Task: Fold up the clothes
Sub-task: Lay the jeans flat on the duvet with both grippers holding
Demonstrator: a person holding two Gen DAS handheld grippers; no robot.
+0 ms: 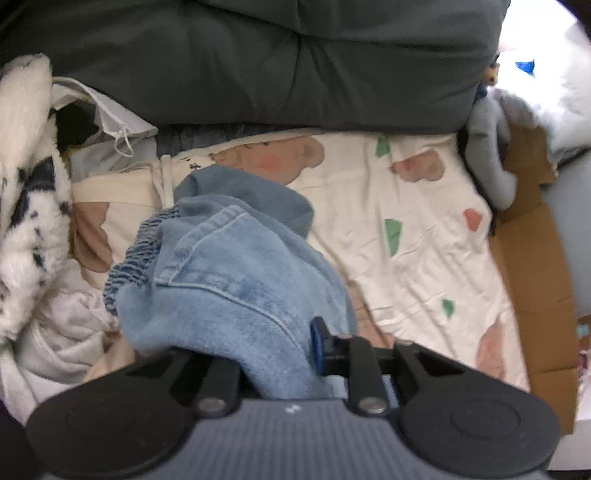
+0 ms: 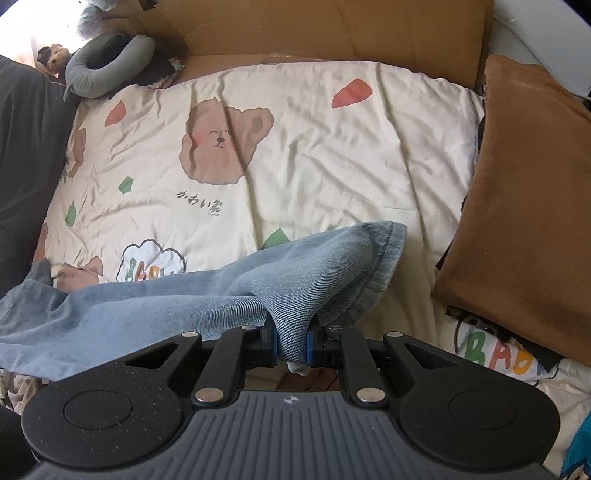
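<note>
Light blue jeans (image 1: 221, 280) hang bunched over the cream bear-print quilt (image 1: 406, 221), waistband elastic to the left. My left gripper (image 1: 277, 350) is shut on a thick fold of the denim; its right blue pad (image 1: 317, 341) presses the cloth and the left finger is buried under it. In the right wrist view a leg of the jeans (image 2: 147, 306) stretches left across the quilt (image 2: 314, 155), its hem (image 2: 388, 258) flopping right. My right gripper (image 2: 291, 343) is shut on a pinch of denim near that hem, both blue pads tight against it.
A dark grey cushion (image 1: 295, 66) backs the bed. A fluffy white-and-navy garment (image 1: 26, 221) and pale clothes (image 1: 66, 332) pile at the left. Cardboard (image 2: 332, 29), a grey neck pillow (image 2: 107, 62) and a brown cushion (image 2: 524, 203) border the quilt.
</note>
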